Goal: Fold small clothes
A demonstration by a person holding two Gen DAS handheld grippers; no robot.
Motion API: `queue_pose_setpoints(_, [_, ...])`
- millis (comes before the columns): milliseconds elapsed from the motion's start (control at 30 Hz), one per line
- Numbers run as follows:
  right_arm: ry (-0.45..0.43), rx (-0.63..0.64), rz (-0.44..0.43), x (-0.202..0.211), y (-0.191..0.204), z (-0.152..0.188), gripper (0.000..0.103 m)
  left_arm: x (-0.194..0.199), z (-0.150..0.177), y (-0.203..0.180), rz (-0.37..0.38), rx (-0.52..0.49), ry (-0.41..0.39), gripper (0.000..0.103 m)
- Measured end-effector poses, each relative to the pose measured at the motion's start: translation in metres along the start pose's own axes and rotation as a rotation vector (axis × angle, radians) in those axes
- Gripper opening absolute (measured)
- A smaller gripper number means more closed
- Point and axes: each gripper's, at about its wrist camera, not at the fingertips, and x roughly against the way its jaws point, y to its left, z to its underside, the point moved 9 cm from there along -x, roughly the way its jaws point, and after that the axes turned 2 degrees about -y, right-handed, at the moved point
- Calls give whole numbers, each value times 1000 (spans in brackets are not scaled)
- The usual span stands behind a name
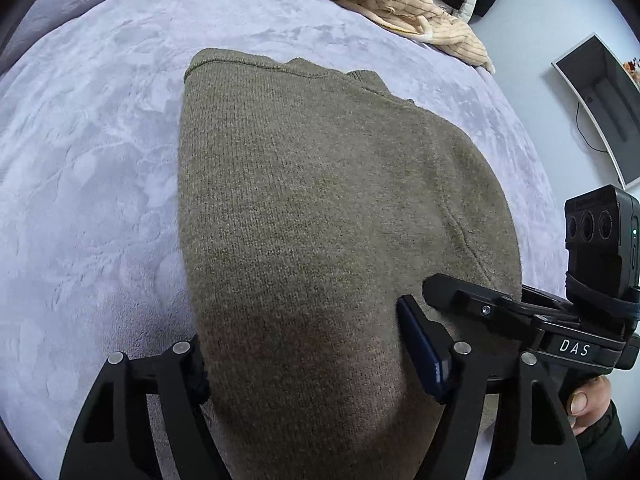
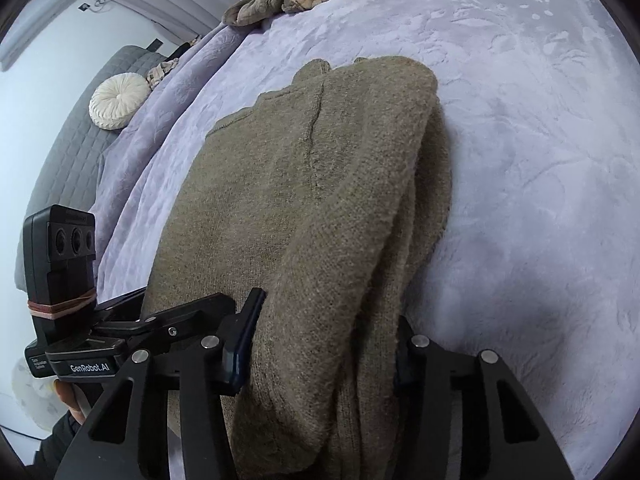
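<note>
An olive-brown knitted sweater (image 1: 320, 180) lies folded lengthwise on a lilac plush blanket (image 1: 80, 160). My left gripper (image 1: 308, 360) straddles its near end, with the knit bulging up between both fingers and filling the gap. In the right wrist view the sweater (image 2: 280, 200) shows its stacked folded edge along the right side. My right gripper (image 2: 322, 352) is closed on that thick edge at the near end, a pad pressed against each side. The two grippers sit side by side at the same end of the sweater.
A cream ribbed garment (image 1: 400, 0) and a grey cloth (image 2: 256, 8) are piled at the blanket's far edge. A round white cushion (image 2: 116, 100) rests on a grey quilted cover (image 2: 68, 160). A dark screen (image 1: 600, 100) stands off the bed on the right.
</note>
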Motion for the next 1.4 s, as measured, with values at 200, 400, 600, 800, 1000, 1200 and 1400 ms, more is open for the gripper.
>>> queue_pose_setpoints(200, [-31, 84, 83, 11, 14, -2, 45, 12, -5, -8, -44, -44, -26, 54])
queue_pose_setpoints(400, [-54, 132, 127, 22, 27, -1, 43, 20, -4, -5, -45, -43, -32, 47])
queue_pose_setpoints(600, [-80, 186, 145, 34, 47, -1, 42, 30, -1, -10, -58, -55, -42, 45])
queue_pose_setpoints(800, [-89, 192, 140, 43, 57, 6, 42, 42, 4, -11, -54, -59, -49, 45])
queue_pose_setpoints(1000, [-107, 204, 132, 53, 69, 15, 42, 60, 15, -12, -67, -71, -70, 45])
queue_pose_setpoints(1200, [-119, 222, 130, 63, 83, 33, 42, 78, 33, -12, -81, -89, -86, 45])
queue_pose_setpoints(1400, [-124, 235, 129, 69, 96, 53, 42, 94, 55, -10, -103, -98, -95, 45])
